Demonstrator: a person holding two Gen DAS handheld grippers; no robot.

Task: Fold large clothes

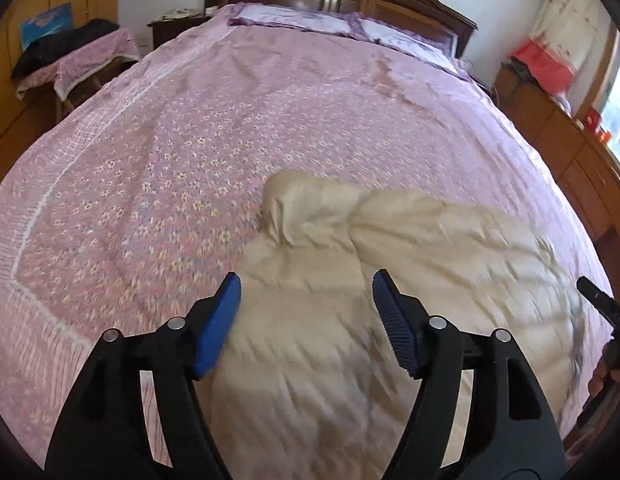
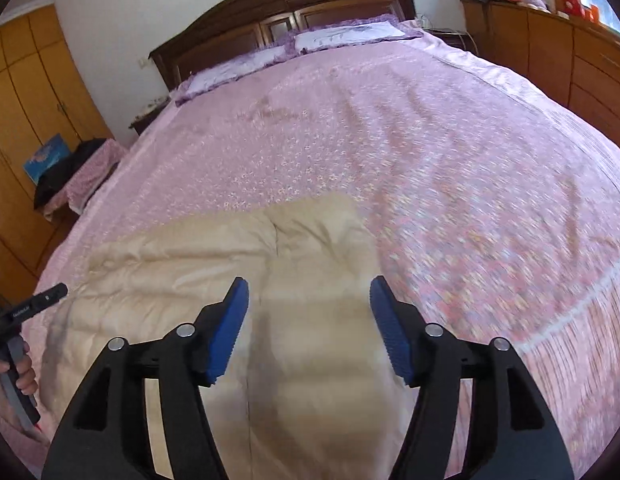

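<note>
No lettering anywhere is clear enough to read.

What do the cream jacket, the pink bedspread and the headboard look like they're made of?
Cream jacket: likely a thin, smooth synthetic shell over padding, judging by its faint sheen and puffy quilted creases. Pink bedspread: a matte woven fabric, probably cotton, printed with small flowers. Headboard: dark wood with a glossy varnish and panelled sections.

A wide bed [image 1: 158, 152] under a pink floral cotton bedspread — a puffy cream quilted garment [image 1: 349, 312] lies directly on it, near the foot.
</note>
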